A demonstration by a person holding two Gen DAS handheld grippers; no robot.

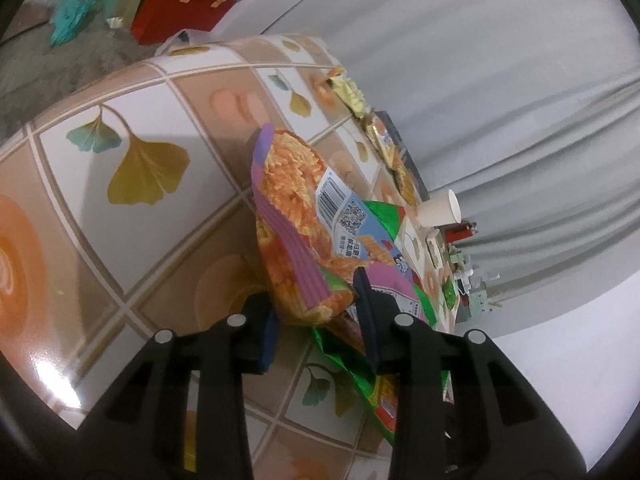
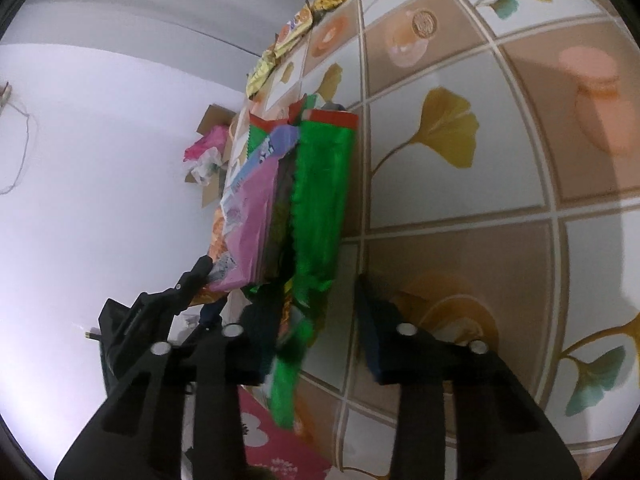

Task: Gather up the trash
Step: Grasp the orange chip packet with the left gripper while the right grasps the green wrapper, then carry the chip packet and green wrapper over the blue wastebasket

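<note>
Gripping orange snack bag (image 1: 298,216): left hand-held gripper (image 1: 316,320) | right hand-held gripper (image 2: 316,332) part-open astride green wrapper (image 2: 320,192)

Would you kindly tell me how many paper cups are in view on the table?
1: a white paper cup on its side near the table's far edge, beyond the snack bags; others may be hidden.

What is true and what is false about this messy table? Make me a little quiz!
1. The paper cup stands upright. False: it lies on its side.
2. The orange snack bag is between the fingers of the left gripper. True.
3. The tablecloth has leaf pictures. True.
4. The gift bag on the floor is blue. False: it is red.
</note>
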